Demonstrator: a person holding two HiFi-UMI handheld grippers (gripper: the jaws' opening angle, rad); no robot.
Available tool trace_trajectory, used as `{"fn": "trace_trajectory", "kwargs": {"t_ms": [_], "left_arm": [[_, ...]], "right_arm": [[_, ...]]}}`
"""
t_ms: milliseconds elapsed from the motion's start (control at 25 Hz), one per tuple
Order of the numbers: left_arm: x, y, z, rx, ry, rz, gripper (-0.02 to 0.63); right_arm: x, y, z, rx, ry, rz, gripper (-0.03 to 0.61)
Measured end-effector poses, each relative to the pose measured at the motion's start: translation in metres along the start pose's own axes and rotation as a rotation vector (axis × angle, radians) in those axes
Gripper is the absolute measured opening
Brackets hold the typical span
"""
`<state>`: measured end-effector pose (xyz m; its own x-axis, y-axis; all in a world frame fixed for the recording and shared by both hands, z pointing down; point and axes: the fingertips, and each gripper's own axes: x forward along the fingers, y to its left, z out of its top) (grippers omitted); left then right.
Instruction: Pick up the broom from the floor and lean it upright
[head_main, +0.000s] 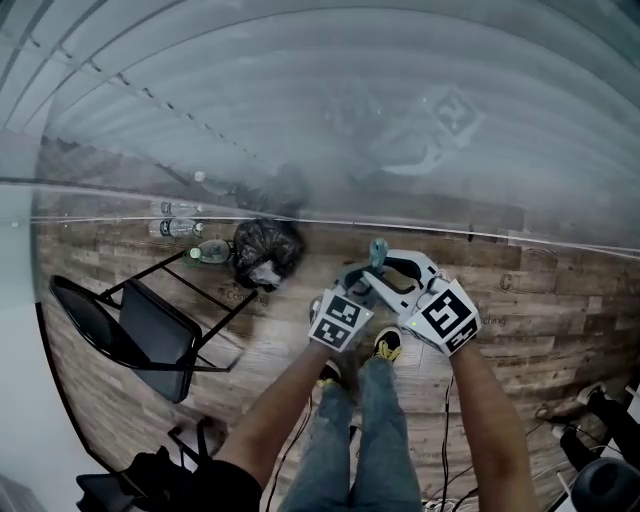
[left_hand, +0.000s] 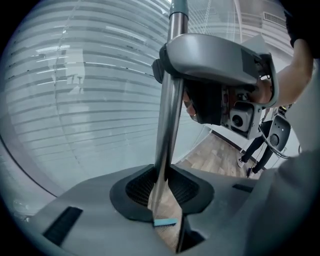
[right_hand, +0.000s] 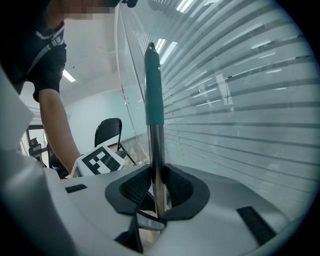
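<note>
The left gripper (left_hand: 161, 192) is closed on the broom's metal handle (left_hand: 169, 120). The right gripper (right_hand: 156, 192) is clamped on the same handle farther up, just below the teal grip (right_hand: 152, 95). The broom is held about upright, close before a striped glass wall (head_main: 300, 100). A black folding chair (head_main: 140, 325) is seen well off to the left.

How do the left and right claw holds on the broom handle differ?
The left claw clamps bare metal lower on the broom handle; the right claw clamps higher, below the teal grip. Above the left claw sits the right claw; above the right, only the grip. Both clamp it shut.
</note>
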<state>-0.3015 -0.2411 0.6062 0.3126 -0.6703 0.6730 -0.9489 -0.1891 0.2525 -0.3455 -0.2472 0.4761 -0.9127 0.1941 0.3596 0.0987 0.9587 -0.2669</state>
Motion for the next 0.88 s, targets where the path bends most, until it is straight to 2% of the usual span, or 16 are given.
{"fn": "trace_trajectory", "kwargs": {"t_ms": [400,600,880], "left_arm": [[0.025,-0.001,0.016,-0.003,0.013,0.014,0.101],[0.039,0.009,0.022,-0.004,0.023,0.021,0.100],[0.036,0.013,0.017,0.014,0.029,0.046,0.101]], "right_arm": [[-0.014,-0.035,-0.003,0.015,-0.017,-0.115,0.095],[-0.013,-0.052,-0.006,0.026,-0.002,-0.135,0.095],[-0.015,-0.047,-0.011,0.020,0.005,-0.147,0.095]]}}
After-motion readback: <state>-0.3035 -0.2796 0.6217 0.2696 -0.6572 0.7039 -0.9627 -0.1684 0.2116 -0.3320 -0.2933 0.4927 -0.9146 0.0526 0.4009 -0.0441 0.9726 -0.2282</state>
